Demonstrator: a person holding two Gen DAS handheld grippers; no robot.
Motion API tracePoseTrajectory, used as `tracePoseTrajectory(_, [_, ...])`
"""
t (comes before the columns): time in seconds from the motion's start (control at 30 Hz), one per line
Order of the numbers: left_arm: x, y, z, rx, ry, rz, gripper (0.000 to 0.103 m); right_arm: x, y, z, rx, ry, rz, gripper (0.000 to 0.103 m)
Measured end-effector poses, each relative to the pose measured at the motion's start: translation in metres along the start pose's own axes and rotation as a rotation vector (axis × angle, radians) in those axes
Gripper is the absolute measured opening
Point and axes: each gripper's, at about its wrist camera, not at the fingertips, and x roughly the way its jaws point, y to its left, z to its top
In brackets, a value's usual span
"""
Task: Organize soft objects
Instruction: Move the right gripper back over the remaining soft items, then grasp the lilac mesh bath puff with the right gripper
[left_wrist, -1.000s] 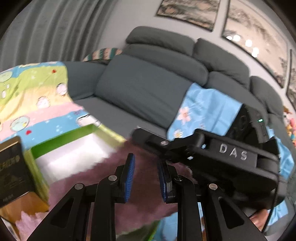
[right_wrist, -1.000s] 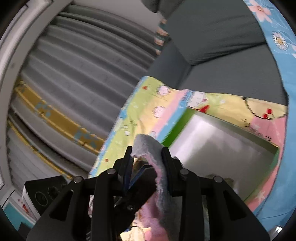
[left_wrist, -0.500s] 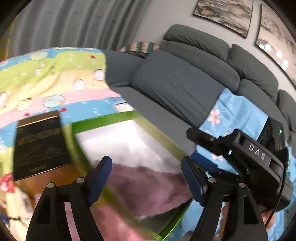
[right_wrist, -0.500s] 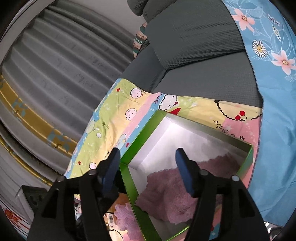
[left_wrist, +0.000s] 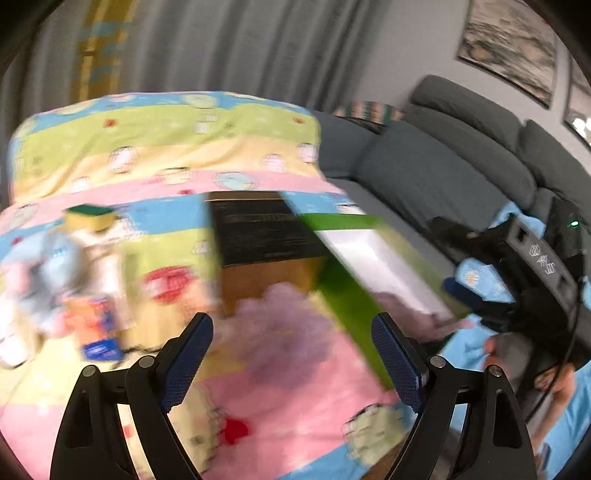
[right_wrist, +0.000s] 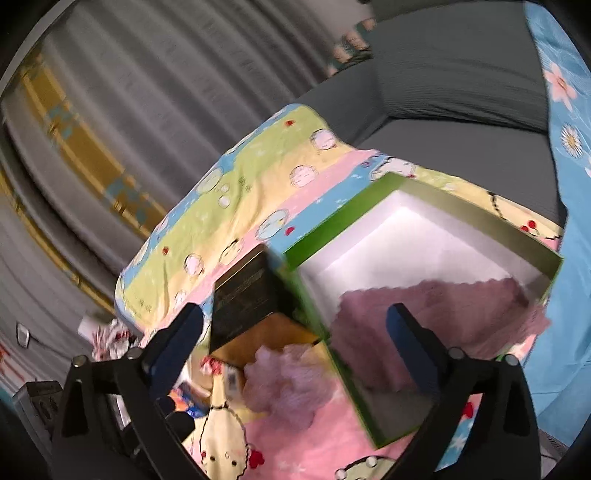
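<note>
Released, the purple towel (right_wrist: 439, 317) now lies in the green box (right_wrist: 476, 206), both grippers spread empty, black box lettering perhaps unreadable.

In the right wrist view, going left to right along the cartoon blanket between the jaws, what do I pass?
Black-topped box → fluffy pink cloth on the blanket → green box, near wall → purple towel lying inside the green box. Both grippers are open and hold nothing.
</note>
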Motion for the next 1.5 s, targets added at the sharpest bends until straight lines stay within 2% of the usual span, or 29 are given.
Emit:
tracePoseTrajectory(0.2, [-0.022, 0.071, -0.03, -0.126, -0.019, 0.124, 0.087, 0.008, 0.033, -0.018, -0.088, 0.054, 0.002, 0.102])
tracePoseTrajectory(0.33, [-0.024, 0.105, -0.052, -0.164, 0.031, 0.198, 0.087, 0.018, 0.055, -0.031, -0.166, 0.085, -0.022, 0.102])
tracePoseTrajectory(0.47, [-0.028, 0.134, -0.071, -0.196, 0.038, 0.245, 0.088, 0.027, 0.076, -0.049, -0.221, 0.122, -0.01, 0.102])
tracePoseTrajectory(0.6, [-0.034, 0.158, -0.085, -0.296, 0.016, 0.237, 0.088, 0.042, 0.092, -0.067, -0.241, 0.159, -0.02, 0.102])
tracePoseTrajectory(0.67, [-0.034, 0.163, -0.086, -0.331, 0.032, 0.244, 0.088, 0.048, 0.1, -0.076, -0.267, 0.175, -0.029, 0.102])
tracePoseTrajectory(0.9, [-0.039, 0.172, -0.086, -0.343, 0.022, 0.277, 0.088, 0.054, 0.117, -0.091, -0.339, 0.175, -0.057, 0.102])
tracePoseTrajectory(1.1, [-0.043, 0.183, -0.088, -0.374, 0.004, 0.302, 0.088, 0.064, 0.108, -0.093, -0.312, 0.234, -0.068, 0.102])
tracePoseTrajectory(1.33, [-0.042, 0.189, -0.09, -0.404, 0.013, 0.297, 0.088, 0.061, 0.091, -0.083, -0.267, 0.242, -0.081, 0.102])
tracePoseTrajectory(1.5, [-0.039, 0.19, -0.09, -0.401, 0.028, 0.309, 0.088, 0.073, 0.081, -0.084, -0.258, 0.276, -0.098, 0.095])
